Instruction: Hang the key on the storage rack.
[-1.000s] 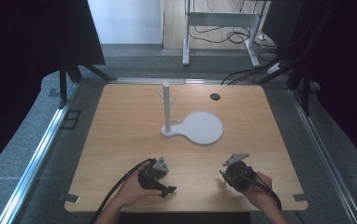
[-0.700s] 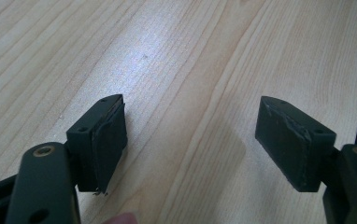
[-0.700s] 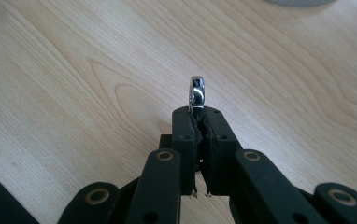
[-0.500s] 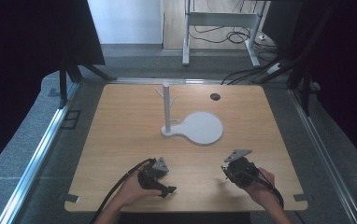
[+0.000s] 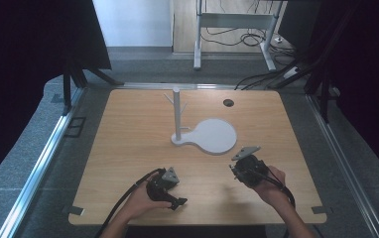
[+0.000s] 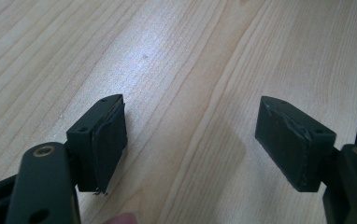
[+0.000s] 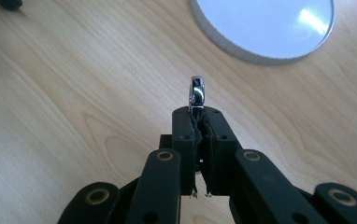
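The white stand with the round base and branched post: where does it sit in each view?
High view: the white stand with round base and branched post stands mid-table, beyond both hands.
Left gripper view: not in it; bare wooden table beyond open fingers.
Right gripper view: the round base lies at the top right, beyond the small shiny metal piece held in the right gripper.
Shared landmark: the wooden table.

Your left gripper (image 6: 190,140) hangs low over the bare wooden counter (image 6: 176,56), its two black jaws standing wide apart with nothing between them but wood grain. A fingertip (image 6: 120,218) of yours pokes in at the near edge, and a dark strip runs down the far right side
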